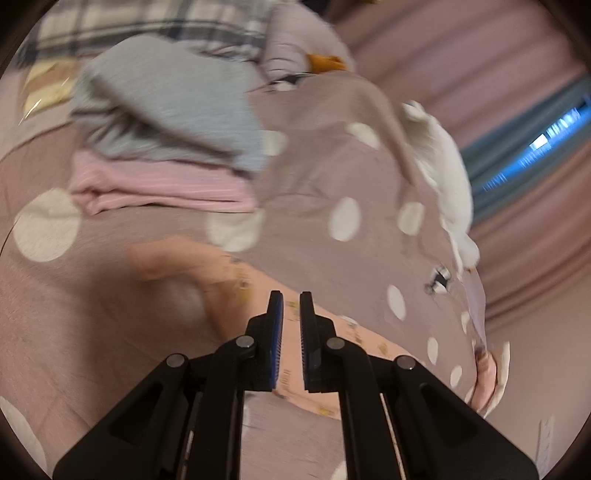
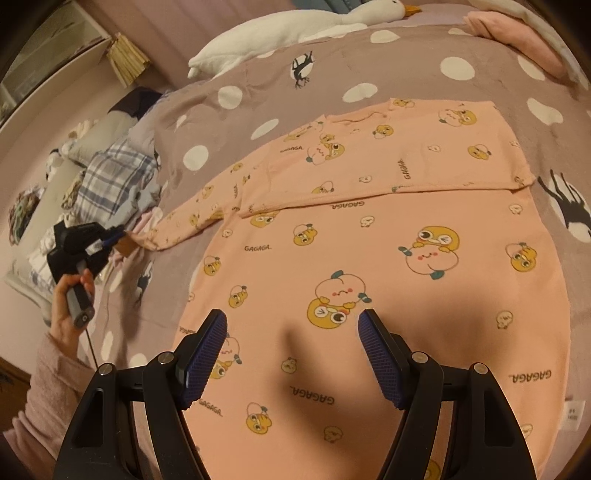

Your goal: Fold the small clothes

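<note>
Right wrist view: spread right gripper (image 2: 291, 325) above pink shirt (image 2: 369, 240) on polka-dot bedspread (image 2: 229, 122); left gripper (image 1: 291, 306) nearly closed, empty.

Soft cloth goods, hard plastic tools

Pink printed shirt (image 2: 369, 240): matt knit cloth. Dotted bedspread (image 2: 258, 110): soft, faintly napped. Right gripper (image 2: 291, 325): matt black plastic, ribbed blue pads (image 2: 380, 365). Goose toy (image 2: 280, 33), twelve o'clock: plush.

The word "GAGAGA." is printed many times across the pink shirt (image 2: 369, 258), some copies upright, some upside down or sideways. A white tag (image 2: 570, 415) at the shirt's right edge carries print too small to read.
</note>
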### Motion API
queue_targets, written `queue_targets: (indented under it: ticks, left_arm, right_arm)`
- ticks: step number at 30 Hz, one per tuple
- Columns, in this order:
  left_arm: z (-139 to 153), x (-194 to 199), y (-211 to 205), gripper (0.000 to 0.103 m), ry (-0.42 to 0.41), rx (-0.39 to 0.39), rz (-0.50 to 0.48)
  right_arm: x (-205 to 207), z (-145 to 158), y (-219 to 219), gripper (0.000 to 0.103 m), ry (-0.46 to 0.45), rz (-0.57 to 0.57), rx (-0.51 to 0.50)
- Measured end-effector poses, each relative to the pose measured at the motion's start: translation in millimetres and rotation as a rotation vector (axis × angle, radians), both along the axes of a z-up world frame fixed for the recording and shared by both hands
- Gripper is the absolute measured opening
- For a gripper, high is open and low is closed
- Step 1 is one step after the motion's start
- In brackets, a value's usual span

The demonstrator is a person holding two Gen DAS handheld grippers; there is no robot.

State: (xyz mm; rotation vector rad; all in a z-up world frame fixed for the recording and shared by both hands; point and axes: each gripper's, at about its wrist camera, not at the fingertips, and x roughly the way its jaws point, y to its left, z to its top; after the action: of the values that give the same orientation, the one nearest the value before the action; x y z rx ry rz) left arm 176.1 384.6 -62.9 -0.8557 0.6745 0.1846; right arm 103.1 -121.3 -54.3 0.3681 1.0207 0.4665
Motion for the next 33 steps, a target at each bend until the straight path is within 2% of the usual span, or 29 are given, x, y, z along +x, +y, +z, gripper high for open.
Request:
queue_targets:
  ticks: [8,14,19,26,28,29,30,31,32,33]
  left_arm:
    - [43,21,-86,0.006,-0.073,0.093,-0.183]
    - [57,37,-166,0.006,-0.089,0.172,-0.341]
    - [51,51,-231,0.006,-0.065,0.242,-0.455]
    - [13,65,-307,0.007,0.032,0.304,-0.591]
    - [0,66,-325,0.013,0.060,0.299,-0.638]
    - [-7,67,-332,0.021,0.075,0.290,-0.657]
    - [-15,68,-342,0.038,0.098,0.281,-0.680]
    - [-19,67,-345,0.047,0.107,0.276,-0.692]
    - [-22,65,-351,0.060,0.110,0.272,-0.707]
    - [-23,63,-355,0.063,0.107,0.270,-0.720]
  right_arm:
    - [-4,1,-18,0.073,0.000,-0.032,0.009]
    - [-7,2,-33,0.073,-0.010,-0.052,0.021]
    - [-10,-3,-48,0.073,-0.005,-0.077,0.036]
    - [-14,-12,-72,0.073,0.024,-0.140,0.049]
    - [-16,-13,-77,0.073,0.022,-0.152,0.050]
    - [-17,-13,-80,0.073,0.020,-0.159,0.051]
    - [-18,-13,-82,0.073,0.020,-0.164,0.051]
    - [-18,-13,-84,0.074,0.021,-0.167,0.051]
    - [-19,-14,-87,0.074,0.023,-0.172,0.048]
    - [-19,-14,-89,0.073,0.022,-0.176,0.048]
